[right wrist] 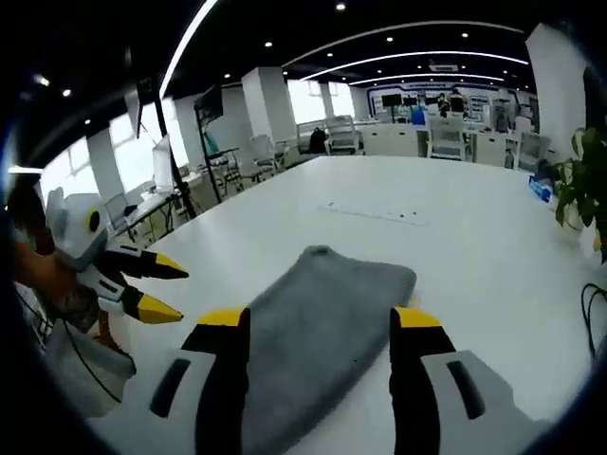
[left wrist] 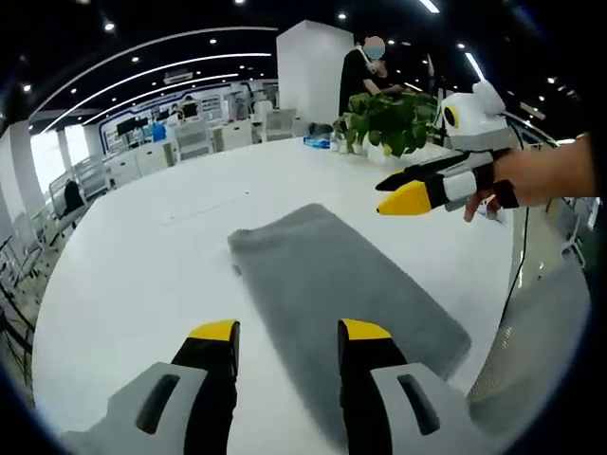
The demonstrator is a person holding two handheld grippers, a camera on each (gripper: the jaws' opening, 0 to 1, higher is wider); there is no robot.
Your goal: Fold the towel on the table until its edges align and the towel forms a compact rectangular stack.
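I saw the grey terry-cloth towel lying flat as a long, already narrowed rectangle in the middle of the white tabletop, well clear of its edges, with a potted green plant at the far edge. My left gripper and right gripper both hovered above it with jaws spread wide and nothing held. I judged another fold was pending, so the next move called for pinching one short end at both corners and carrying it over to meet the opposite end.
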